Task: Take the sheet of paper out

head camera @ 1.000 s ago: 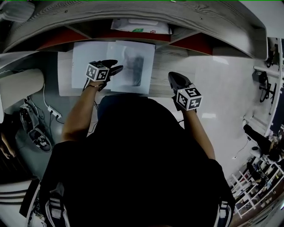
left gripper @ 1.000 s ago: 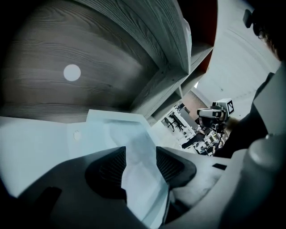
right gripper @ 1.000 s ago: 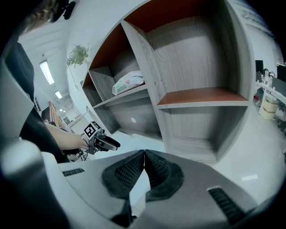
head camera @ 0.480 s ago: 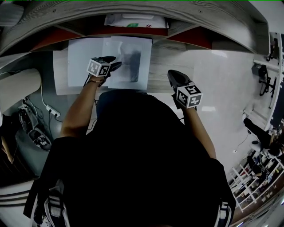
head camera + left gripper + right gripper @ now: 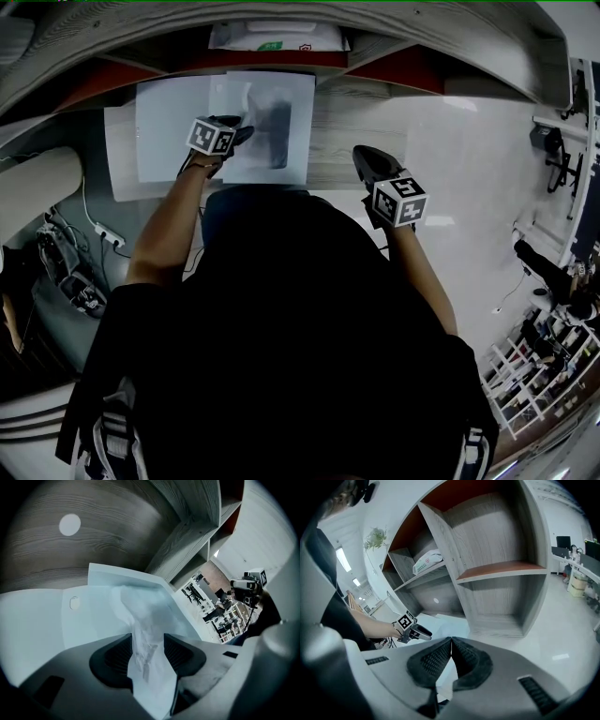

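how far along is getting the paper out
Done: the left gripper is shut on the crumpled white sheet of paper. In hand: the sheet rises bunched from the pale translucent plastic folder, its far end apparently inside. Left: drawing it clear. The right gripper is shut, empty.

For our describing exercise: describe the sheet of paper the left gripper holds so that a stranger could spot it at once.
Find the grey wooden shelf unit; pale sheets lie flat on the surface below it. The sheet of paper is the one pinched between the jaws of the left gripper. Unlike its flat neighbours, it is crumpled and raised.
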`<action>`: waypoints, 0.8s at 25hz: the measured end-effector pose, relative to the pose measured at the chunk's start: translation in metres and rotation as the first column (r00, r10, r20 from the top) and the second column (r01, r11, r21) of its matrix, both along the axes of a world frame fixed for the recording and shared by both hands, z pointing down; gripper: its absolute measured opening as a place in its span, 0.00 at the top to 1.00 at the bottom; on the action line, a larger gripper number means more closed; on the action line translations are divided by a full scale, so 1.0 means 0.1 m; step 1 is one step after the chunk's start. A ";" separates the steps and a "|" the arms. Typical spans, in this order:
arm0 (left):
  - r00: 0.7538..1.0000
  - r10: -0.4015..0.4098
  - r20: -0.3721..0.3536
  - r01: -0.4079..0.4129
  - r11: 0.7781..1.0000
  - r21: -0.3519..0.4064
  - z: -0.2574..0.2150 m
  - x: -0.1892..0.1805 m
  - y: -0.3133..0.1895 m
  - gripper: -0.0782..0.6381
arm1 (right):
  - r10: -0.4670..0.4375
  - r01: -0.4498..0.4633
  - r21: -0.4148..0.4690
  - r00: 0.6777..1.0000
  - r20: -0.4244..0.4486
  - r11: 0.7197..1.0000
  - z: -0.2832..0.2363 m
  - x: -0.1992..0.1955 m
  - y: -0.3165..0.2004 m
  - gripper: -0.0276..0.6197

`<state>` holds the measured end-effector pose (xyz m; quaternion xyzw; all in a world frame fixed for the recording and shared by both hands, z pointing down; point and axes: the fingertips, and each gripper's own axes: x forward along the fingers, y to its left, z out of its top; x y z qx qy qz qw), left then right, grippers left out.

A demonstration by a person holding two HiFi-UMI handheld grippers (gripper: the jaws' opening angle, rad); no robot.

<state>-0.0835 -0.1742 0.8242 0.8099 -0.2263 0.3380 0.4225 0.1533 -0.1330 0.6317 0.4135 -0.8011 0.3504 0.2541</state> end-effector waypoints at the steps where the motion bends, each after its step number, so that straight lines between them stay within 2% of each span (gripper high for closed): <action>1: 1.000 0.005 0.007 -0.005 1.000 0.000 0.02 0.01 0.01 0.62 | 0.002 -0.002 0.000 1.000 0.002 1.000 0.00 0.00 0.00 0.94; 12: 0.999 -0.007 0.039 0.008 1.000 -0.020 0.20 0.04 0.02 0.62 | 0.004 -0.004 -0.010 1.000 0.000 1.000 0.01 0.05 0.05 0.94; 16: 0.996 -0.003 0.094 0.004 1.000 -0.007 0.27 0.01 0.00 0.63 | 0.006 -0.006 -0.014 1.000 -0.002 1.000 0.04 0.08 0.07 0.94; 20: 0.991 -0.004 0.137 0.003 1.000 0.009 0.32 -0.03 -0.04 0.70 | 0.007 -0.007 -0.014 1.000 0.000 1.000 0.05 0.08 0.06 0.94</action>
